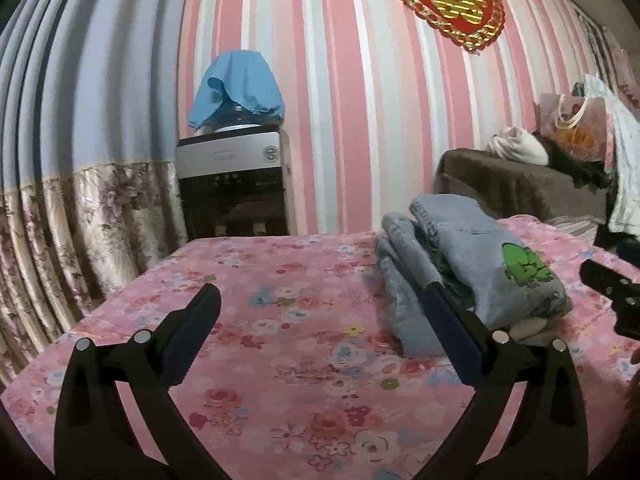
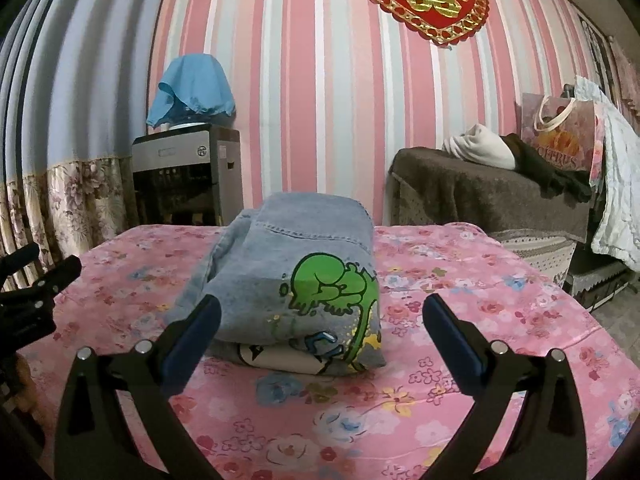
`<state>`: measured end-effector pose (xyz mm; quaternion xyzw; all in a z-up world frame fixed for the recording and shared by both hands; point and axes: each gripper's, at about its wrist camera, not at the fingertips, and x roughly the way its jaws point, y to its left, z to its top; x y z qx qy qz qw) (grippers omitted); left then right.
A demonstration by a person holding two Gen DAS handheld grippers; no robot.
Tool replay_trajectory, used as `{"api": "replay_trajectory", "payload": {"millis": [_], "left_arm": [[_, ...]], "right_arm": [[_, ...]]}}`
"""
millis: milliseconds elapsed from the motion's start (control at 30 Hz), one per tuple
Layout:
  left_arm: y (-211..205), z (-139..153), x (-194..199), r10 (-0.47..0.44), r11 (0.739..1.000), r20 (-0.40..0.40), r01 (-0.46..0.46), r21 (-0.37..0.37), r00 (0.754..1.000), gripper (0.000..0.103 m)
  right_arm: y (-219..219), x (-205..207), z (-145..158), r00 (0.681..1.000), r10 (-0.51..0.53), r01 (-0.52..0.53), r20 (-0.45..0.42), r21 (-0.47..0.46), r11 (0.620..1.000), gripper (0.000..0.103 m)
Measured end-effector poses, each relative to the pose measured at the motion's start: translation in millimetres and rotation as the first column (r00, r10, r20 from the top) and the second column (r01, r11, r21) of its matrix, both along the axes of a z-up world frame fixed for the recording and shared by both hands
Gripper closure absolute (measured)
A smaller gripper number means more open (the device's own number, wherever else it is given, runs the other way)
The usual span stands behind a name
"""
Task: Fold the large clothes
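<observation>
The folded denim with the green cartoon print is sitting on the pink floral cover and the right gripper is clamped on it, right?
Not quite. The folded denim does sit on the pink floral cover, but the right gripper is open and grips nothing, as the right wrist view shows.

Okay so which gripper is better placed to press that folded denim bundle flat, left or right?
Right, probably. The right gripper is open and faces the folded denim squarely, centred between its fingers. The left gripper, also open, points mostly at bare bedsheet, the denim off to its right.

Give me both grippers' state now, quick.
Left gripper: open, holding nothing, beside the folded jeans.
Right gripper: open, empty, facing the jeans.
</observation>
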<state>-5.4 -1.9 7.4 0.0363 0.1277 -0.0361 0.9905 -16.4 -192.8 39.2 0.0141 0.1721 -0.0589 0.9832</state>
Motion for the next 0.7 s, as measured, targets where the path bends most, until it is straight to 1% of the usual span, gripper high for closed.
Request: {"api": "replay_trajectory", "payload": {"millis": [267, 533, 700], "left_arm": [[3.2, -0.5, -1.3, -0.019, 0.999, 0.001, 0.019, -0.03, 1.0, 0.003], [0.2, -0.6, -2.3, -0.029, 0.999, 0.003, 0.029, -0.026, 1.0, 0.003], [0.7, -2.5, 0.6, -0.028, 0.999, -0.011, 0.028, -0.032, 1.0, 0.003]], "right_arm": [[-3.4, -1.2, -0.4, 1.0, -0.018, 0.018, 0.004, 0.012, 1.0, 0.002], [-2.3, -2.1, 0.1, 1.0, -0.015, 0.015, 0.006, -0.006, 1.0, 0.002], [-2.8, -2.4, 0.3, 1.0, -0.015, 0.015, 0.006, -0.006, 1.0, 0.002]]}}
